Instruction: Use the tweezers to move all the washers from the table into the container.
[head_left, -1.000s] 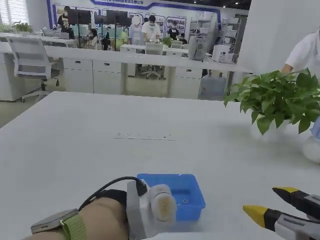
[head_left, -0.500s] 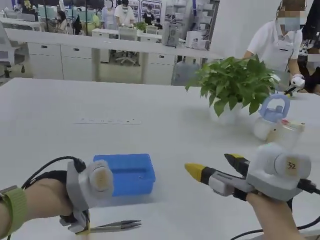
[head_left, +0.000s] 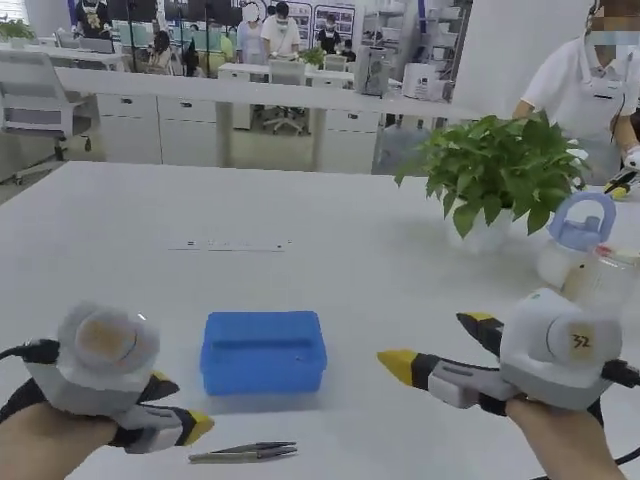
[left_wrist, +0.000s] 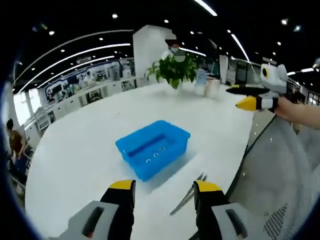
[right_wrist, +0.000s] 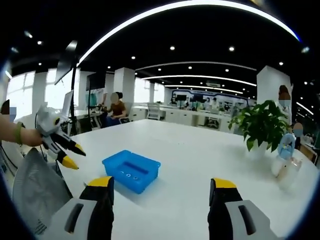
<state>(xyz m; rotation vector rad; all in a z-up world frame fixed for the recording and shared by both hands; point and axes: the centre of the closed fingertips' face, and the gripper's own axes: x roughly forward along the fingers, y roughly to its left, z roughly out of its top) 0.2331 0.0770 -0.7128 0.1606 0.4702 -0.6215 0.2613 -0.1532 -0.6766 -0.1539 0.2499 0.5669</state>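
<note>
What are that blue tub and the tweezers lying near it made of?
The tub looks like plastic: an even bright blue, matte, with rounded moulded edges. The tweezers look like metal, probably steel: thin and grey with a dull sheen. They are small in these pictures, so that is a guess.

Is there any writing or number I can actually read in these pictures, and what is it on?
"32": on the rounded white body of the right gripper, seen in the head view.
Faint marks on the table: too small to read.
Far-wall posters in the office behind: too blurred to read.
</note>
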